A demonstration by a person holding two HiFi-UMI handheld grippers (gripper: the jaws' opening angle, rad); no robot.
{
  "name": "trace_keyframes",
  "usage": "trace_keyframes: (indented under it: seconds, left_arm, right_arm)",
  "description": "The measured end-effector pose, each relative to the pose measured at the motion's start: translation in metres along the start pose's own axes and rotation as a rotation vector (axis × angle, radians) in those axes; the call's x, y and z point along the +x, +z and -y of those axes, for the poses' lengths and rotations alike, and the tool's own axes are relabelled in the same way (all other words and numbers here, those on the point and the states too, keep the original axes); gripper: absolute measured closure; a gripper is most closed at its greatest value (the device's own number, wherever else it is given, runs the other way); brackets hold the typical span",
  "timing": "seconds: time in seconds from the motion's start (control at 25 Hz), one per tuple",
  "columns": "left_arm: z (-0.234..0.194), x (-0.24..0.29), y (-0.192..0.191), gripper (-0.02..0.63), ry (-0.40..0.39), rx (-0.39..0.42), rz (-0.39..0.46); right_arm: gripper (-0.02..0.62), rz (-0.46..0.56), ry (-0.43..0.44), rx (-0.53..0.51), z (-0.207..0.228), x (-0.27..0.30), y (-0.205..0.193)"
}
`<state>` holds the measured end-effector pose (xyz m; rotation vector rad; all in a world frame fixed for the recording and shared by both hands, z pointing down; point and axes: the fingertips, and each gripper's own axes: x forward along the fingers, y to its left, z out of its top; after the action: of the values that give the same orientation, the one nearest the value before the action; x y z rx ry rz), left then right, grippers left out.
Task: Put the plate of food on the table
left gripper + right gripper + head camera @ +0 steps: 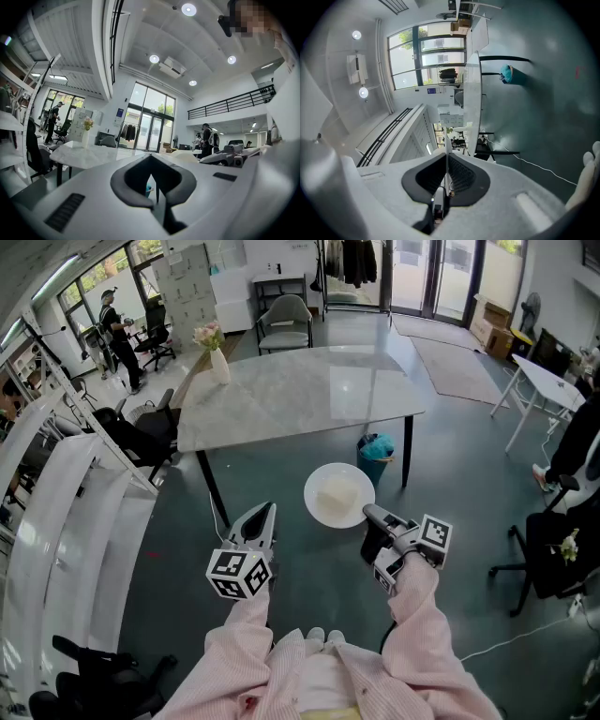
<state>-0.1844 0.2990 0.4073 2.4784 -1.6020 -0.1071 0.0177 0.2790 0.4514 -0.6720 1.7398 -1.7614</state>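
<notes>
A white plate with a pale mound of food hangs over the floor, just in front of the marble table. My right gripper is shut on the plate's near right rim. In the right gripper view the plate shows edge-on as a thin line between the closed pads, with the table ahead. My left gripper is shut and empty, left of the plate and apart from it. Its own view faces the table.
A vase of flowers stands at the table's far left corner. A teal bin sits under the table's near right side. Office chairs stand to the left, a white side table and a person in black to the right.
</notes>
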Motion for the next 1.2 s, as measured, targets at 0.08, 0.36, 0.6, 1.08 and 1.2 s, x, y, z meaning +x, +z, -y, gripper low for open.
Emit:
trace_keyframes:
  seconds: [0.08,0.36,0.6,1.08,1.2]
  left_arm:
    - [0.001,0.001,0.000,0.611,-0.003,0.000,-0.002]
    - [0.002,0.004,-0.004,0.611,-0.014,0.004,-0.016]
    - [0.016,0.016,-0.005,0.611,-0.026,0.006,-0.011]
    - [0.046,0.048,-0.010,0.611,-0.028,0.005,-0.010]
    - [0.047,0.060,-0.008,0.611,-0.026,0.005,-0.017]
  right_arm:
    - [0.577,0.001,-0.003,-0.003,-0.001,0.000,0.001]
    - [0.577,0.012,-0.011,-0.010,0.002,-0.001,0.004]
    - [0.577,0.021,-0.011,-0.003,0.003,-0.008,0.016]
    - [0.577,0.000,0.000,-0.031,-0.004,-0.016,0.057]
    - [0.577,0.007,0.001,-0.021,-0.003,-0.014,0.070]
